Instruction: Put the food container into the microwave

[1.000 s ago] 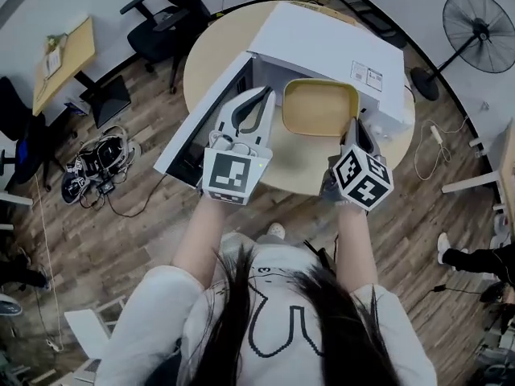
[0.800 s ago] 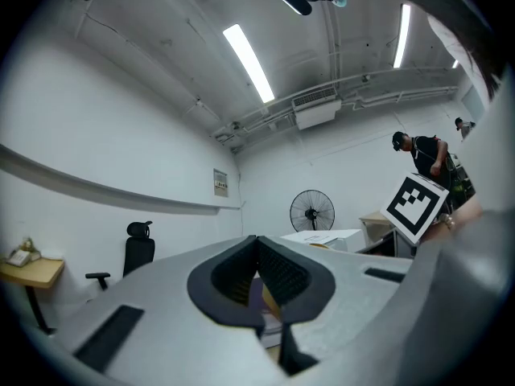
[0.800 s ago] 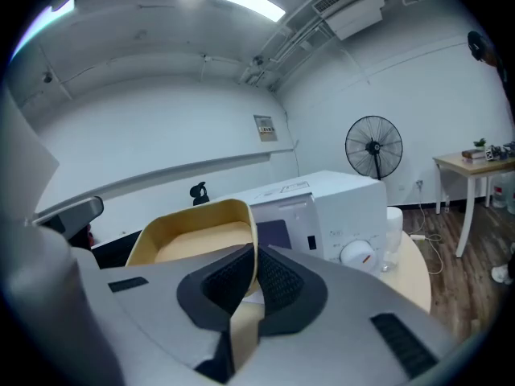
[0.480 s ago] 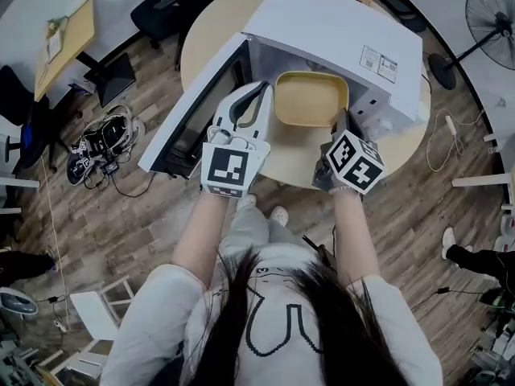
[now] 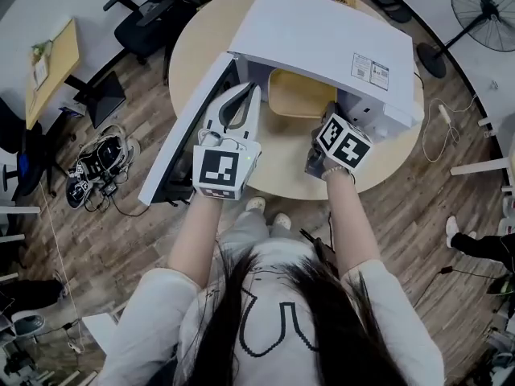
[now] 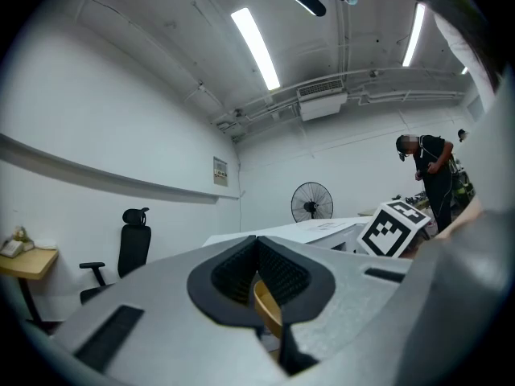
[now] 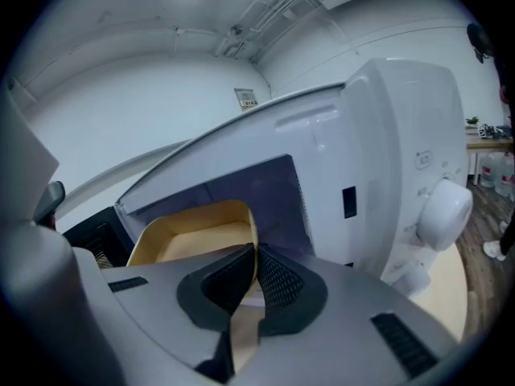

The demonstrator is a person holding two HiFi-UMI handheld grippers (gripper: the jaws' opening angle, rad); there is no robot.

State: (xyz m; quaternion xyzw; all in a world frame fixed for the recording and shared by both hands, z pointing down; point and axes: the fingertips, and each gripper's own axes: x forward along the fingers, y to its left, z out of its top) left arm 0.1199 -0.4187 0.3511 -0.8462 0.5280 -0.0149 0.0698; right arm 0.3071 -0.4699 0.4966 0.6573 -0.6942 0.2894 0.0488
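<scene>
At 12 o'clock on the round table [image 5: 282,155], microwave [image 5: 322,34] has its door [image 5: 189,131] swung out toward 8 o'clock. Food container [image 5: 302,93] is partway inside the cavity, with the near half sticking out and only a bare tan interior showing. My left gripper [image 5: 256,87] pinches its rim at 9 o'clock, and my right gripper [image 5: 328,107] pinches the wall at 4 o'clock.

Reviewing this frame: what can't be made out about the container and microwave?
Head view: far end of the food container, hidden under the microwave top; its cavity too.
Left gripper view: most of the container, behind the left gripper body.
Head view: microwave label print, too small.
</scene>
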